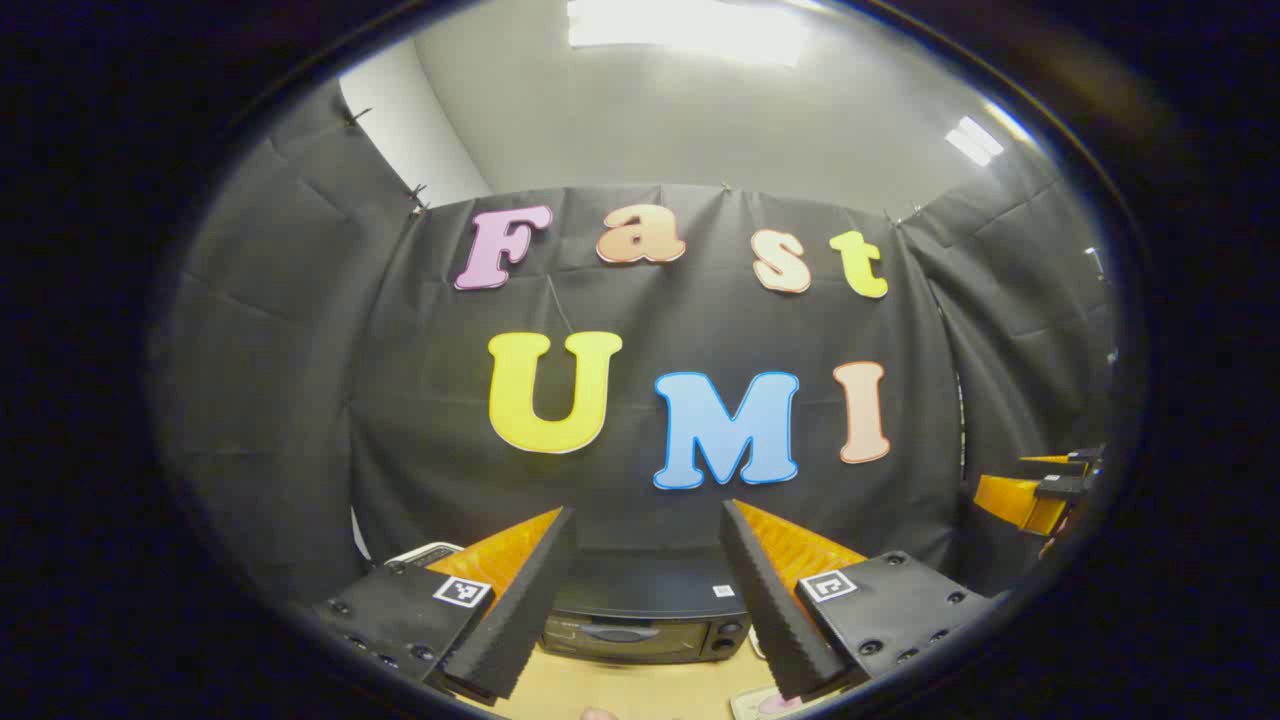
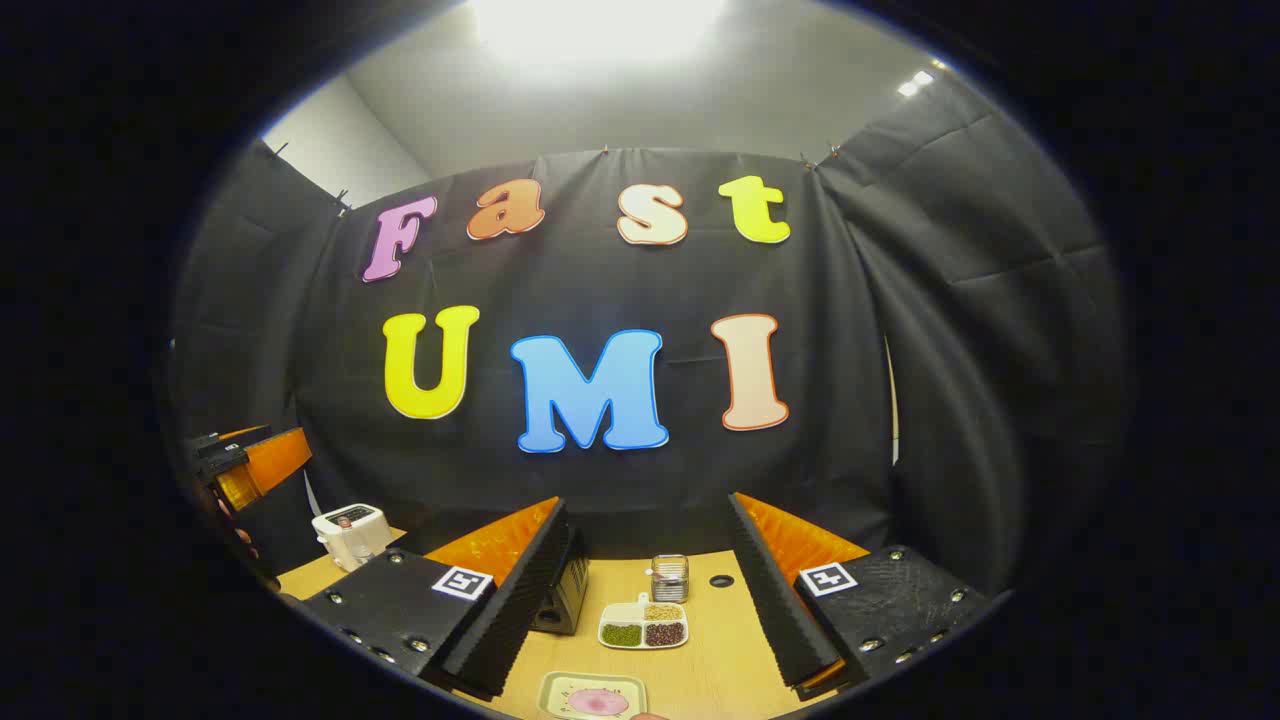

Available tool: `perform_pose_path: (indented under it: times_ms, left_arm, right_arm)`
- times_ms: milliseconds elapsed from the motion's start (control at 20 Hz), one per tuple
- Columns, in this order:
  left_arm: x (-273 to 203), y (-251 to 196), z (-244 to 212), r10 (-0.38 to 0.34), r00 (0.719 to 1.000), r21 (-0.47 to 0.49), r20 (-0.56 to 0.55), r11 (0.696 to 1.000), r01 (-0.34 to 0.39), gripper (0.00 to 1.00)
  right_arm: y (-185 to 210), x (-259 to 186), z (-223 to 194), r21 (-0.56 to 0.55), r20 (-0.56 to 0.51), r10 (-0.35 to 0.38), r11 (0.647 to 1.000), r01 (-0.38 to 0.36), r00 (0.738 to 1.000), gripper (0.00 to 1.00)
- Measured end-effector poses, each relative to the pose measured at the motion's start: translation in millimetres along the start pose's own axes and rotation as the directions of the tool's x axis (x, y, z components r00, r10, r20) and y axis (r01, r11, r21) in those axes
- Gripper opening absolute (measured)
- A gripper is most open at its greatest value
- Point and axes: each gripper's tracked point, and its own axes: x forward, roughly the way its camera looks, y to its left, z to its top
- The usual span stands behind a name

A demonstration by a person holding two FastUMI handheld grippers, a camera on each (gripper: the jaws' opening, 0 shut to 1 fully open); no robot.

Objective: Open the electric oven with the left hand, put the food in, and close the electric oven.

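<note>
Both the left claw point(image 1: 648, 590) and right claw point(image 2: 650, 585) are released and high; the shut electric oven point(image 1: 645, 628) sits at the tabletop's point(image 2: 715, 660) far edge, so a misjudged descent risks missing its handle.

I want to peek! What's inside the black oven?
Can't tell yet. The oven has its door shut, so its inside is hidden. The left gripper is open in front of it.

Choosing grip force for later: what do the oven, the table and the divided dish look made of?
Oven: dark metal or plastic casing, with a glossy, probably glass door. Table: light wood or wood-look laminate, matte with faint grain. Divided dish: smooth white, plastic or ceramic; cannot tell which.
</note>
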Motion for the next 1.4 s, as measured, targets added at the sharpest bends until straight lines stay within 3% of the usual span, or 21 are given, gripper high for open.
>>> perform_pose_path:
  times_ms: [400,550,600,950,1300,1350,1400]
  left_arm:
    - [9,1,4,-0.063,0.998,-0.02,0.016,0.998,0.063,1.0]
    - [19,8,3,-0.085,0.996,-0.018,0.009,0.996,0.085,0.92]
    - [23,11,1,-0.091,0.996,-0.018,0.006,0.996,0.091,1.0]
    - [52,10,-16,-0.137,0.99,-0.042,-0.033,0.99,0.135,0.96]
    - [84,9,-75,-0.159,0.973,-0.042,-0.169,0.987,0.154,0.93]
    - [89,11,-88,-0.157,0.968,-0.04,-0.195,0.988,0.152,1.0]
    - [95,10,-101,-0.159,0.962,-0.038,-0.224,0.987,0.154,1.0]
  right_arm:
    - [-10,9,12,0.029,0.033,-0.087,0.996,0.086,0.996,0.96]
    - [-3,14,18,0.023,0.054,-0.102,0.995,0.1,0.993,0.96]
    - [-2,16,20,0.019,0.058,-0.109,0.994,0.108,0.992,0.96]
    - [6,26,18,0.011,0.057,-0.127,0.992,0.127,0.99,0.96]
    - [6,41,0,0.008,0.005,-0.131,0.991,0.131,0.991,0.96]
    - [6,43,-2,0.005,-0.003,-0.131,0.991,0.131,0.991,0.96]
    - [6,46,-6,0.0,-0.013,-0.13,0.991,0.13,0.991,0.96]
